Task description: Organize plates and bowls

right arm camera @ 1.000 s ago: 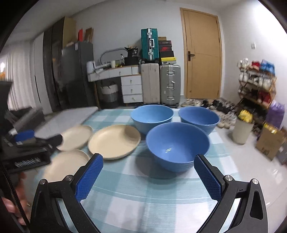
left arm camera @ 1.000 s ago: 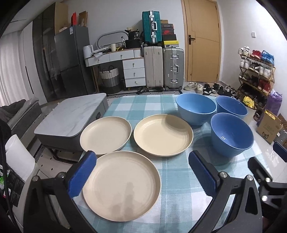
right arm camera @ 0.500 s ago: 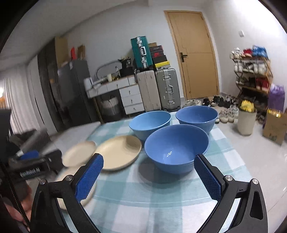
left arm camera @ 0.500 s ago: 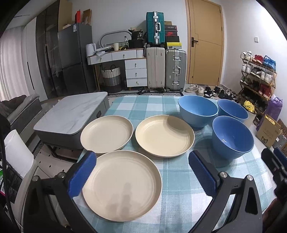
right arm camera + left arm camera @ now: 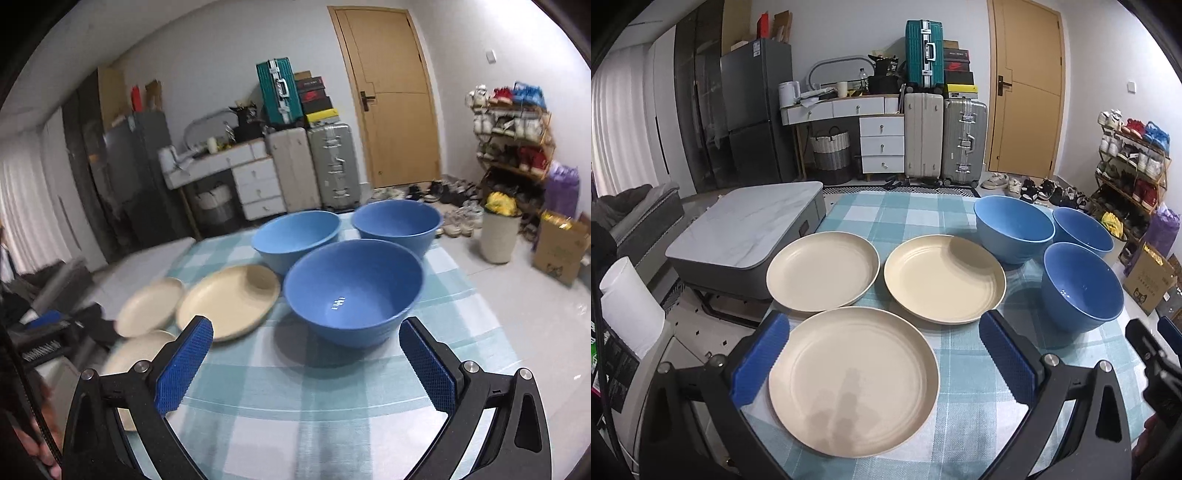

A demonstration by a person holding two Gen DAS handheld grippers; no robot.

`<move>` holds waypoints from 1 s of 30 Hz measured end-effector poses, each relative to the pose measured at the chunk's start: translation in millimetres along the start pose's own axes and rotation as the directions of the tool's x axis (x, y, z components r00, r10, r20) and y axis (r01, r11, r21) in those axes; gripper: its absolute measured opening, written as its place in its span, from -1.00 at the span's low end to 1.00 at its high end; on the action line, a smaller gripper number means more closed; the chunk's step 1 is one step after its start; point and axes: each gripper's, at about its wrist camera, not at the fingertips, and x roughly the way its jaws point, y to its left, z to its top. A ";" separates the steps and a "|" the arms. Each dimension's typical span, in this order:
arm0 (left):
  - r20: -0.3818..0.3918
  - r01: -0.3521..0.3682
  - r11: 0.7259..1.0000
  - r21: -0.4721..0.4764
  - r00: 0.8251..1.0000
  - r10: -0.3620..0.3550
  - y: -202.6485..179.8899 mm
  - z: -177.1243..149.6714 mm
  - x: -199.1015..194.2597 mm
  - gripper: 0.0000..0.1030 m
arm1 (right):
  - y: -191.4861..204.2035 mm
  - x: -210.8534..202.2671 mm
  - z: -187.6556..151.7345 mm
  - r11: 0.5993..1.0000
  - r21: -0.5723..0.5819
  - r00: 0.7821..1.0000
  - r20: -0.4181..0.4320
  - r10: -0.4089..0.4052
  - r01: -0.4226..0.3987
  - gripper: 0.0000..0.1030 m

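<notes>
Three cream plates lie on the checked tablecloth (image 5: 971, 391): a near plate (image 5: 853, 380), a far left plate (image 5: 822, 275) and a far right plate (image 5: 943, 277). Three blue bowls stand to their right: a near bowl (image 5: 1082, 291), a far left bowl (image 5: 1014, 227) and a far right bowl (image 5: 1082, 230). My left gripper (image 5: 882, 360) is open and empty, its pads either side of the near plate. My right gripper (image 5: 304, 363) is open and empty just before the near bowl (image 5: 354, 291). The plates also show in the right wrist view (image 5: 229, 301).
A grey marble-topped low table (image 5: 746, 229) stands left of the table. A white paper roll (image 5: 629, 302) is at the near left. Suitcases (image 5: 943, 136), drawers and a door are at the back. A shoe rack (image 5: 1130, 166) and a cardboard box (image 5: 1152, 277) stand on the right.
My right gripper has tilted and moved closer to the near blue bowl. My left gripper has stayed about in place over the near plate.
</notes>
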 end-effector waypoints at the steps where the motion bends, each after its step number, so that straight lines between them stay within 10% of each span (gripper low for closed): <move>1: -0.001 0.001 1.000 0.000 1.000 -0.001 0.3 0.4 0.9 1.00 | 2.9 1.6 0.0 0.999 -0.026 0.999 -0.006 -0.034 0.034 0.99; 30: 0.007 0.024 0.999 -0.022 1.000 -0.023 10.9 6.3 11.6 1.00 | 31.8 5.2 1.8 0.975 -0.191 0.994 0.014 -0.110 0.111 0.99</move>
